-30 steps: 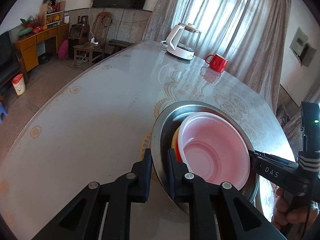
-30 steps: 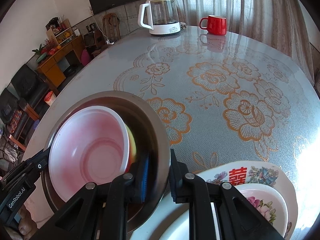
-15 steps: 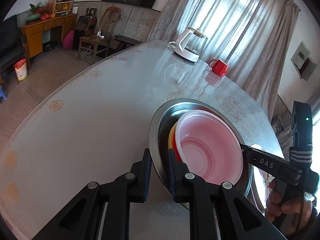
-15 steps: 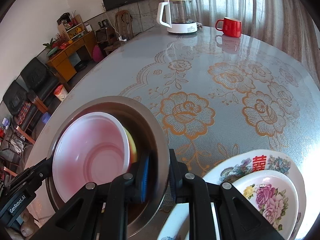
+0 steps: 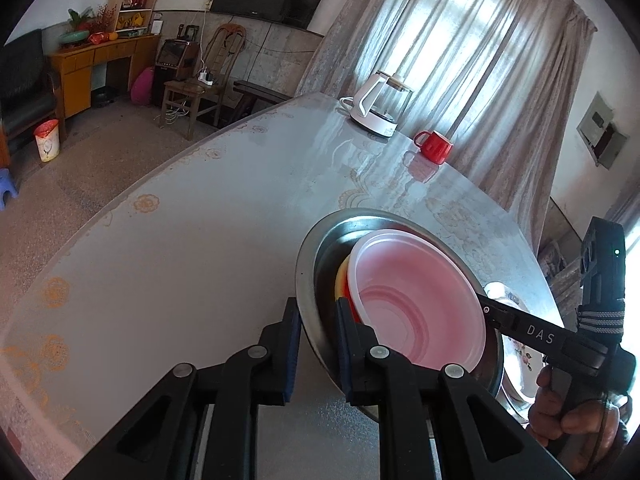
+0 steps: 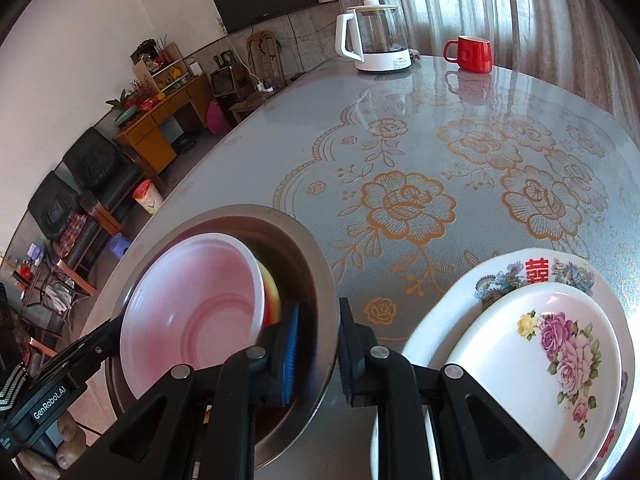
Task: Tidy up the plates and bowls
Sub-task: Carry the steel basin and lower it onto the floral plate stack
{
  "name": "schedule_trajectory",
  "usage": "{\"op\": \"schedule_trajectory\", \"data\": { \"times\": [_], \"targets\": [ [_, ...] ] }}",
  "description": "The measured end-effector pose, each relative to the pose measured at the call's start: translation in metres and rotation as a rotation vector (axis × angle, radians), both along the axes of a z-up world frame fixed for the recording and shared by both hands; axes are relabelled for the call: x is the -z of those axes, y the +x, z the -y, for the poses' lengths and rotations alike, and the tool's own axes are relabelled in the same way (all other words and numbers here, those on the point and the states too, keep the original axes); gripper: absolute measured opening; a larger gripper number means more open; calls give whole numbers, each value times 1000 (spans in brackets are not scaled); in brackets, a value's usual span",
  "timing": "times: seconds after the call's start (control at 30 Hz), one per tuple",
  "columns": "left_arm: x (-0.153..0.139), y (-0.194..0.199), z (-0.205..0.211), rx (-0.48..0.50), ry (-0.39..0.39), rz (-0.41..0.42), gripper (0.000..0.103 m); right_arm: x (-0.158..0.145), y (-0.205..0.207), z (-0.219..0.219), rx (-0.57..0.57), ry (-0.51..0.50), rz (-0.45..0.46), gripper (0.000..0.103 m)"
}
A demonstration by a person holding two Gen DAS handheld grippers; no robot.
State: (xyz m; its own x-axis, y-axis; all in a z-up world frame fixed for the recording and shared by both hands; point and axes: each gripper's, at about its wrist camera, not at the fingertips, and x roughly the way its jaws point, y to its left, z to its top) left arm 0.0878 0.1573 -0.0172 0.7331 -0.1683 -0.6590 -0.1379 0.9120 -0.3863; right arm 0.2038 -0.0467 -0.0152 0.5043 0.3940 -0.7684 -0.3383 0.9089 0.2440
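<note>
We had both claws, left gripper [image 5: 318, 340] and right gripper [image 6: 318, 344], clamped on the steel basin [image 6: 316, 276] rim, pink bowl [image 6: 192, 304] inside. Flowered plates [image 6: 540, 344] sat at 3 o'clock, kettle [image 6: 374, 42] and red mug [image 6: 472, 54] at 12. Grippers read "DAS" and "GenRobot.AI".

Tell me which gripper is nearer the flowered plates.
Right. The right gripper grips the steel basin rim beside the flowered plates; the left gripper clamps the basin's far rim.

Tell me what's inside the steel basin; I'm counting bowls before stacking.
The steel basin holds a pink bowl, nested over a yellow one. Anything beneath them is covered.
</note>
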Motion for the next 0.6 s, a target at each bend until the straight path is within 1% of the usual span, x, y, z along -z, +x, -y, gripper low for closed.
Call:
{"op": "schedule_trajectory", "data": {
  "times": [0.1,0.37,0.6],
  "targets": [
    [-5,-2,3,12,3,14,16,-2,-5,5,8,22,0,18],
    [-22,-9,17,58,23,52,16,-18,-22,29,45,96,35,18],
    [-34,-9,42,119,51,79,16,-25,-37,57,93,129,59,18]
  ]
}}
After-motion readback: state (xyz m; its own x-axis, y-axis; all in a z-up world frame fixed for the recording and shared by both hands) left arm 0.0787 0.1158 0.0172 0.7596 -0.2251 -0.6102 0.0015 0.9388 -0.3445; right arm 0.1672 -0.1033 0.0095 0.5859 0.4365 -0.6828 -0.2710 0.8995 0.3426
